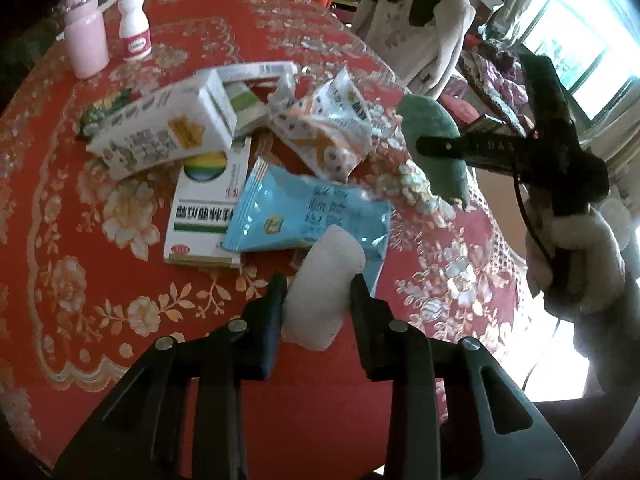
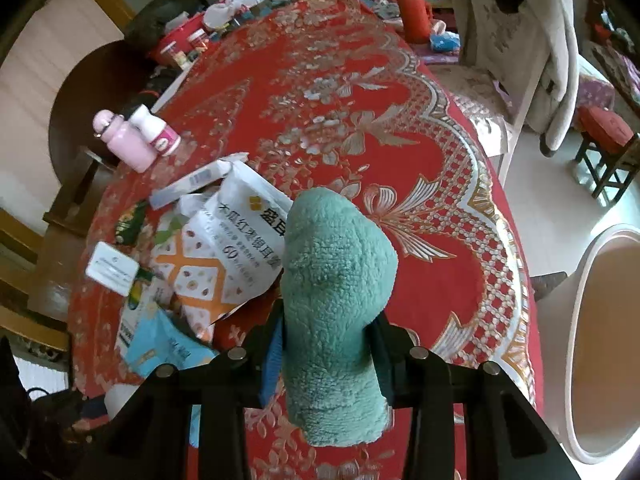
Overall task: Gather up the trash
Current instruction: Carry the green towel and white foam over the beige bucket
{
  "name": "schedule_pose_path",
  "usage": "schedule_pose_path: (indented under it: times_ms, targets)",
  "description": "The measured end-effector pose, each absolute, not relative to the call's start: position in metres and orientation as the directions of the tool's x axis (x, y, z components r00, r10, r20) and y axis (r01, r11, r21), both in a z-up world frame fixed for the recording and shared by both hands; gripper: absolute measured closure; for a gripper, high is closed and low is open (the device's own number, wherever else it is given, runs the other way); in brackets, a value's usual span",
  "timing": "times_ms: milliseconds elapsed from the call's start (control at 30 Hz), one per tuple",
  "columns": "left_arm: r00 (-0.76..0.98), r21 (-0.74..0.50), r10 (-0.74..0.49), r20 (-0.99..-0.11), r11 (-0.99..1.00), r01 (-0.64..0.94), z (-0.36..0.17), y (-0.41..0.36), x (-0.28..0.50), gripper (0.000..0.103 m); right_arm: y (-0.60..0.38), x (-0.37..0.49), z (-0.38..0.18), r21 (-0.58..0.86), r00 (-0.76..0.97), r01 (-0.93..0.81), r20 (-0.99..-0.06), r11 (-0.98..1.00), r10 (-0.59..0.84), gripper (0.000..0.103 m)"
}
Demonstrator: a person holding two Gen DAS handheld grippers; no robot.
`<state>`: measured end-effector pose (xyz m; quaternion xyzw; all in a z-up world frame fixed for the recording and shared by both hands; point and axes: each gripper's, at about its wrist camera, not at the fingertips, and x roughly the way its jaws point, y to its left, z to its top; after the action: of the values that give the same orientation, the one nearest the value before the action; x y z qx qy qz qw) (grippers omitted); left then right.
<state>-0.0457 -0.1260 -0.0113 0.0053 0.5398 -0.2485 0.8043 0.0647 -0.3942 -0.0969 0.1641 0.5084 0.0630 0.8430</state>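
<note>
Left claw [image 1: 318, 286] clamped on white fleecy sock [image 1: 320, 288], right claw [image 2: 330, 320] on teal fleecy sock [image 2: 336, 304], both lifted off red floral surface [image 2: 320, 100], likely binward.

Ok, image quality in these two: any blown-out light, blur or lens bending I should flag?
Left wrist view: window blown out white at upper right, boxes and packets slightly soft, dark fisheye corners. Right wrist view: evenly lit, green fleece piece sharp, red tablecloth edge bowed by the lens, white bin stretched at the rim.
</note>
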Motion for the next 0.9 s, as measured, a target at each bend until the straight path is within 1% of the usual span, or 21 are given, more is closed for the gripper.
schedule_pose_path:
  times_ms: [333, 400, 900]
  targets:
    - [0.358, -0.2, -0.358, -0.863, 0.891, 0.408, 0.019, -0.161, -0.042, 0.074, -0.407, 0.039, -0.083, 0.339, 0.496, 0.062, -0.827, 0.939, 0.266, 0.065]
    - [0.371, -0.18, -0.341, -0.864, 0.897, 0.405, 0.02, -0.166, -0.04, 0.074, -0.41, 0.034, -0.081, 0.336, 0.499, 0.063, -0.826, 0.94, 0.262, 0.065]
    - [0.39, -0.162, -0.321, -0.863, 0.907, 0.39, 0.02, -0.19, -0.031, 0.074, -0.433, 0.003, -0.072, 0.34, 0.521, 0.091, -0.817, 0.936, 0.246, 0.065]
